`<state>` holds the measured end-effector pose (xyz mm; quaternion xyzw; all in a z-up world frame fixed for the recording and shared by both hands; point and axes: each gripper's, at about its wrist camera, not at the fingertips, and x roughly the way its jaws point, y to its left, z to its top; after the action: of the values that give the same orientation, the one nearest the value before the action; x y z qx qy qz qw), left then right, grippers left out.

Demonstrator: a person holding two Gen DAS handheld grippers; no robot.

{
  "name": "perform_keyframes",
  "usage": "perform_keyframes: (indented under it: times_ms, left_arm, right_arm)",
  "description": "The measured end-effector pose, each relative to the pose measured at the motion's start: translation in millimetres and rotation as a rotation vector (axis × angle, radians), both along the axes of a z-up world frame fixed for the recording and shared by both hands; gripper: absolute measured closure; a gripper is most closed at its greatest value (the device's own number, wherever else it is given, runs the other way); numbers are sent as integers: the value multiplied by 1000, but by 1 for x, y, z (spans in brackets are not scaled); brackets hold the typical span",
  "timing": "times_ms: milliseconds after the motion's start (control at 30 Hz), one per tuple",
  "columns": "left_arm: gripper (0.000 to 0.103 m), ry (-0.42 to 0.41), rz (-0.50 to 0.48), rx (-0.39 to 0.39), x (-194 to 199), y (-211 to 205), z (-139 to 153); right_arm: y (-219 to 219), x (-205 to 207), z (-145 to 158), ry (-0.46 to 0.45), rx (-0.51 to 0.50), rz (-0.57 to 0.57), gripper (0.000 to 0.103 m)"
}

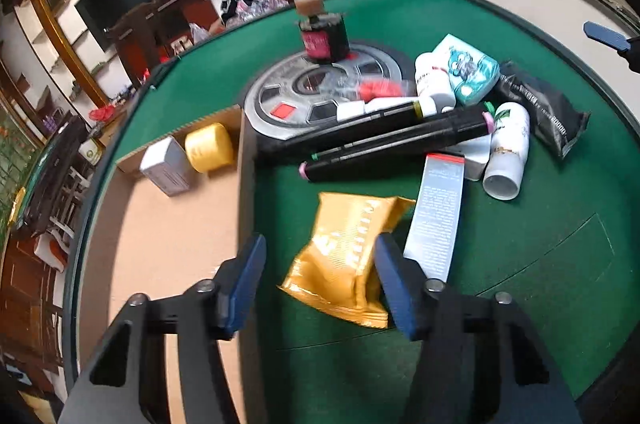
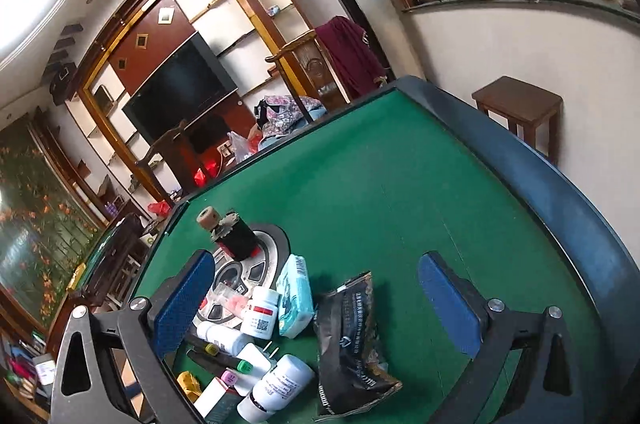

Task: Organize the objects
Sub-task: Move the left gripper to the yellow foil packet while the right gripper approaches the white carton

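Observation:
A pile of objects lies on the green table (image 1: pixel 540 224). My left gripper (image 1: pixel 320 264) is open, its blue fingers either side of a gold snack packet (image 1: pixel 344 256); whether they touch it I cannot tell. Beyond lie two black markers (image 1: pixel 396 144), a white bottle (image 1: pixel 508 152), a tissue pack (image 1: pixel 468 68) and a black pouch (image 1: pixel 548 108). A cardboard box (image 1: pixel 168 236) at left holds a yellow roll (image 1: pixel 210 148) and a white box (image 1: pixel 166 166). My right gripper (image 2: pixel 316 300) is open and empty above the black pouch (image 2: pixel 352 340) and bottles (image 2: pixel 260 312).
A grey round centre plate (image 1: pixel 276 104) in the table carries a dark ink bottle (image 1: pixel 322 36). A long white carton (image 1: pixel 436 216) lies by the gold packet. The table has a raised dark rim (image 2: pixel 560 192). A wooden stool (image 2: pixel 520 112) stands beyond it.

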<state>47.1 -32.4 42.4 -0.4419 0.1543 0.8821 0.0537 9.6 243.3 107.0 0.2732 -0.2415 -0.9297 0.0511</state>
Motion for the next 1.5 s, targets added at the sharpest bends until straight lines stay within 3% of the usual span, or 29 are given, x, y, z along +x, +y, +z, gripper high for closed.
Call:
perform_keyframes:
  times_ms: [167,500,800,1067,1333,1367,1500]
  left_arm:
    - [48,-20,1,47,0,-21,1]
    - [50,-97,-151,6,-27,-1,-25]
    - [62,-109,-100,149,-28,-9,-21]
    - [62,46,-17,338,22,-51,31]
    - [62,189,72,413,75,-115,68]
    - [62,196,75,417,80,-120,69]
    - [62,226,93,420,90,-142,71]
  right_arm:
    - [-26,2,-9,-22,22,68,0]
    - [-47,4,-23,-29,127,61,0]
    - [-54,-8,-38,-91,166,70,0]
    - [-63,-9,-44,-95,248,55,0]
    - [-76,1,-41,-75,409,-15,0]
    - [-78,8,-36,-87,392,-4,0]
    - [-95,45,-23,-139,164,163,0]
